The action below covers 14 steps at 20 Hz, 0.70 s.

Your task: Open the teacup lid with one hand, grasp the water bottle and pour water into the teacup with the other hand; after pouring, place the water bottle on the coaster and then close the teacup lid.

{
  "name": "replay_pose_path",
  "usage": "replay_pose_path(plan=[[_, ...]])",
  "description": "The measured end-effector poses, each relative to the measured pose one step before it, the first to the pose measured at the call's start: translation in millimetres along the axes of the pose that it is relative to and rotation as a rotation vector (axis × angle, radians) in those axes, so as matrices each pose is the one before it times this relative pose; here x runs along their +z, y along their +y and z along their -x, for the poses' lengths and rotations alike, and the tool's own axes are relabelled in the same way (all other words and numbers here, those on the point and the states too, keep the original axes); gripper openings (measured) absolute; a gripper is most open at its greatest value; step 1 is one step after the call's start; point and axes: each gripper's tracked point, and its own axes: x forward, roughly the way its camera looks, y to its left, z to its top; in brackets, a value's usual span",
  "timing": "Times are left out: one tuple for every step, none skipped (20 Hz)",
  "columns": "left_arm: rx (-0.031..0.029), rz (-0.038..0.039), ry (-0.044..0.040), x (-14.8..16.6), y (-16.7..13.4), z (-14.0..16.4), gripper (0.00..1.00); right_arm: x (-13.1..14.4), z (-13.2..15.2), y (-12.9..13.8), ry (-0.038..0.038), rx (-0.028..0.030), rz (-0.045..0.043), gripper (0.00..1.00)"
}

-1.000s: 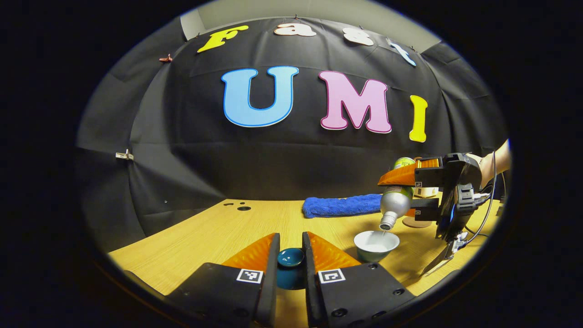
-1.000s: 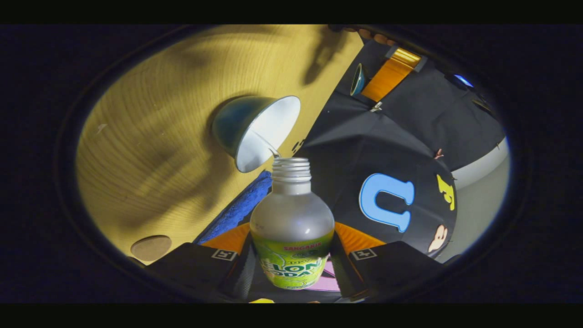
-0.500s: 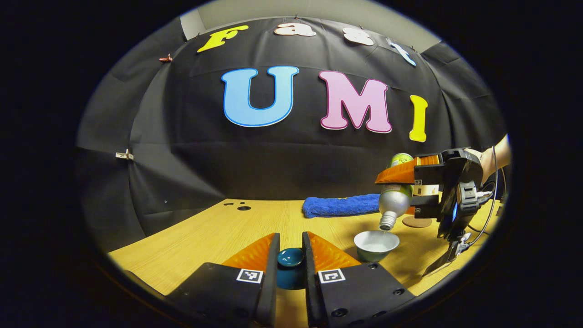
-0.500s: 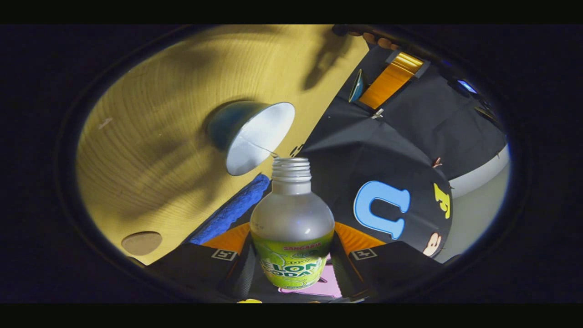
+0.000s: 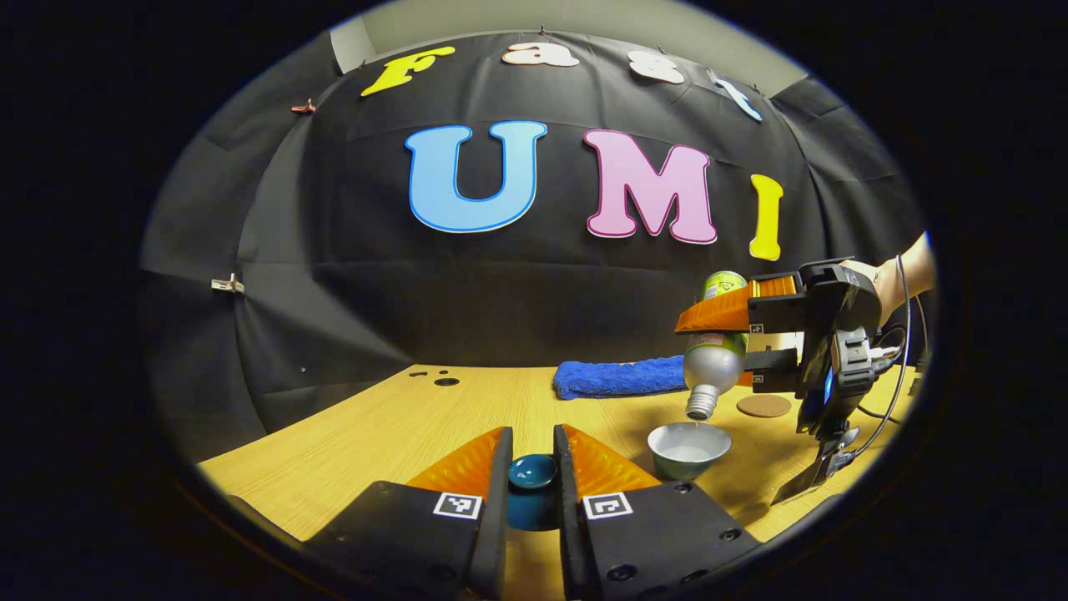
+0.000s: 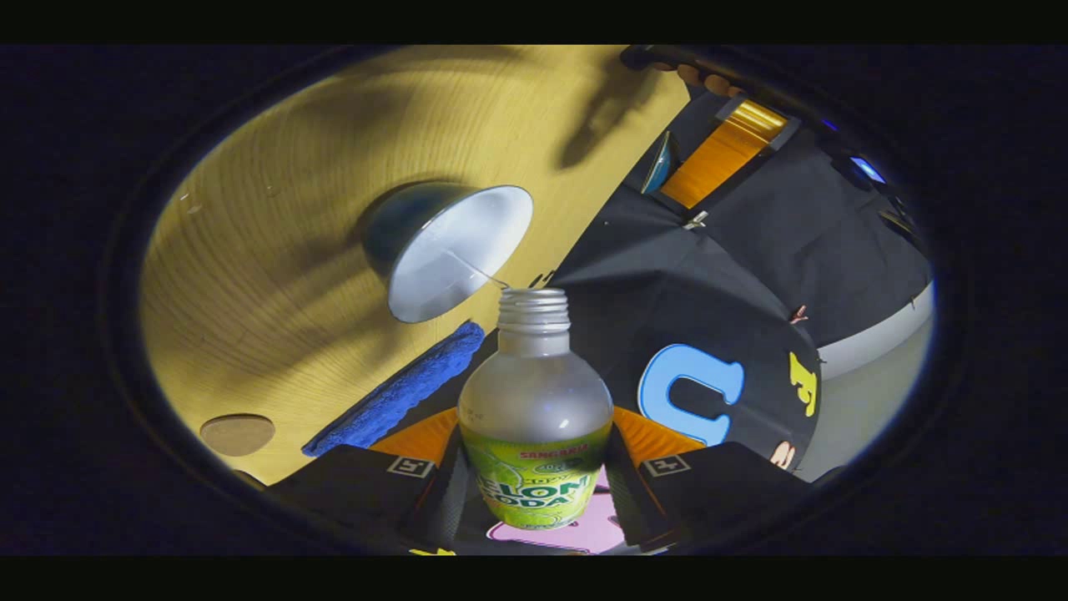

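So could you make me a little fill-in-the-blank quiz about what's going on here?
1. The right gripper holds the ____ upside down above the teacup.
2. The left gripper grips the teacup's ____.
3. The cloth on the table is ____.
4. The round coaster has ____ standing on it.

Missing words: bottle; lid; blue; nothing

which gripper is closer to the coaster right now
Right. The right gripper holds the water bottle tipped over the teacup, just beside the coaster. The left gripper holds the lid farther off.
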Motion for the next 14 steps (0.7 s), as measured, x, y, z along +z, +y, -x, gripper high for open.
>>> replay_pose_path(plan=[[-0.00013,-0.00004,0.00036,0.18,0.07,-0.21,0.3,-1.05,0.34,1.57,0.00031,0.00111,0.00178,0.75],[-0.00018,0.00001,-0.00011,0.16,0.01,0.57,0.3,-0.09,0.17,0.48,0.00057,-0.00076,0.0034,0.75],[-0.00021,-0.00006,0.00008,0.45,-0.33,-0.47,0.3,0.37,0.28,-0.44,-0.00298,-0.00008,0.00391,0.75],[-0.00008,0.00006,-0.0003,-0.87,0.72,-0.07,0.3,0.16,1.18,-0.5,-0.0034,-0.0036,0.01326,0.75],[0.0,0.00005,-0.00007,0.99,-0.34,-0.11,0.3,-0.56,0.31,2.44,-0.00062,0.00521,0.00315,0.75],[-0.00003,0.0,0.00024,-0.7,0.4,1.03,0.3,-0.65,-0.28,1.47,0.00221,0.00333,0.00117,0.75],[-0.00008,-0.00002,-0.00038,0.43,0.01,-0.01,0.31,-1.08,1.09,0.79,-0.00071,0.00114,0.00411,0.75],[-0.00014,-0.00003,0.00035,-0.72,-0.16,-0.41,0.31,0.67,0.49,-1.7,-0.00021,-0.00357,0.00234,0.75],[-0.00004,0.00002,-0.00004,0.79,0.15,0.24,0.32,-0.82,1.22,0.06,0.0015,-0.0003,-0.00579,0.75],[0.00006,-0.00005,0.00015,-0.3,-0.03,-0.73,0.32,-0.31,-0.44,-1.5,-0.00084,-0.00267,-0.00205,0.75],[0.0,0.00004,-0.00009,-0.32,0.22,0.39,0.32,1.57,1.29,-0.76,-0.00095,-0.00165,-0.00126,0.75],[-0.00001,0.0001,-0.00003,0.03,-0.05,-0.1,0.3,-0.39,-0.88,-0.93,0.00003,-0.00012,0.00247,0.75],[-0.00008,0.00001,-0.00025,-0.12,-0.22,-0.14,0.3,-0.65,-0.61,0.27,0.00117,0.00174,0.00518,0.75],[0.00006,0.00002,-0.00005,0.29,0.14,0.34,0.3,-0.91,0.46,1.76,0.00256,0.00305,0.00478,0.75]])
